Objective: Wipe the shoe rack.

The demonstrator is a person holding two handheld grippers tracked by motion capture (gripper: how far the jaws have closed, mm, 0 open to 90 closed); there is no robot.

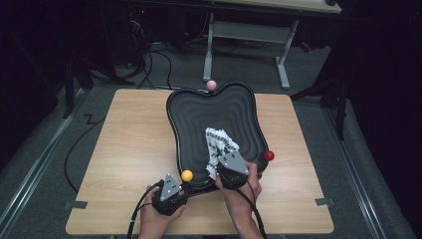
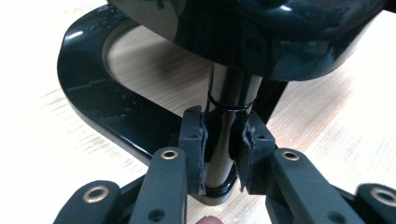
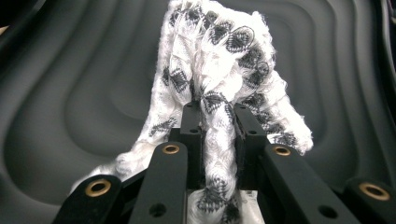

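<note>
A black tray (image 1: pixel 171 114) with a rippled inner surface stands raised on the wooden table (image 1: pixel 124 149). In it lies a crumpled white cloth (image 1: pixel 221 142) with a black pattern. My right gripper (image 1: pixel 220 160) is at the tray's near edge, shut on a fold of the cloth (image 3: pixel 219 51), which bunches between the jaws of the gripper (image 3: pixel 218 126) over the tray floor (image 3: pixel 70 93). My left gripper (image 1: pixel 185 188) sits below the tray's near-left corner. In the left gripper view the gripper (image 2: pixel 223 140) is shut on the stand's black post (image 2: pixel 231 93) under the tray (image 2: pixel 261 32).
Balls top the tray's corners: yellow (image 1: pixel 187 175) near left, red (image 1: pixel 269 155) near right, pink (image 1: pixel 211 84) at the back. A curved black base (image 2: pixel 93 107) rests on the tabletop. Bare wood lies to the tray's left and right. A desk frame (image 1: pixel 283 55) and cables stand behind.
</note>
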